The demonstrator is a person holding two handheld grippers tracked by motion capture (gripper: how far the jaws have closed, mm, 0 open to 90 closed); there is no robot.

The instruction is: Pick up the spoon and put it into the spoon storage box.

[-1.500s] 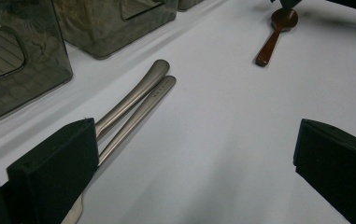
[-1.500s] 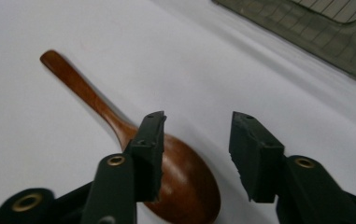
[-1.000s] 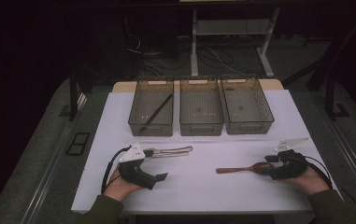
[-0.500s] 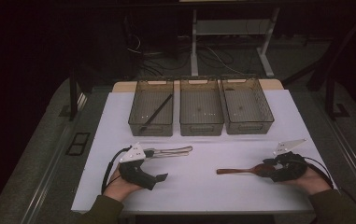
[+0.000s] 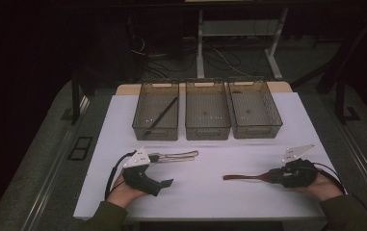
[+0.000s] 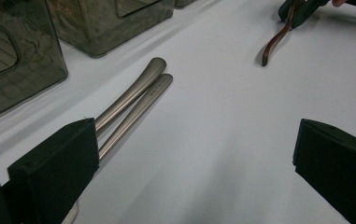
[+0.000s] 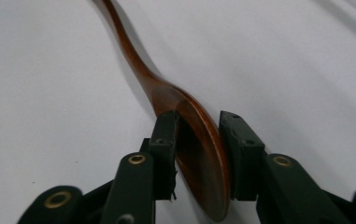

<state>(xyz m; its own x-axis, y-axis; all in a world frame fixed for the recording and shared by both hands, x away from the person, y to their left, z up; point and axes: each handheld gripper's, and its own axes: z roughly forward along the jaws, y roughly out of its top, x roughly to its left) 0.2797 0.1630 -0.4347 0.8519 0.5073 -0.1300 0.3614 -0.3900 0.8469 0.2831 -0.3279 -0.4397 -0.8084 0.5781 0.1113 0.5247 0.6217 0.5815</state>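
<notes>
Wooden spoon (image 7: pixel 185 135): bowl on edge between pads, handle stretching left across counter (image 5: pixel 229 197).
Right claw (image 7: pixel 196 140): just closing, gripping the bowl.
Left claw (image 6: pixel 189 163): gaped wide, holding nothing.
Left gripper view: two metal handles (image 6: pixel 133 100) beside its near pad.

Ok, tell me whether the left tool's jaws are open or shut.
Open. The left tool has its jaws far apart over bare white table, nothing between them; two metal handles lie beside one jaw.

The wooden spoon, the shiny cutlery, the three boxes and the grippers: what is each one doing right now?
wooden spoon: lying on the table, bowl between the jaws
right hand-held gripper: jaws just closing around the spoon bowl
left hand-held gripper: open, holding nothing
two metal handles: lying side by side
left box: holds a black stick
middle box: looks empty
right box: looks empty
</notes>
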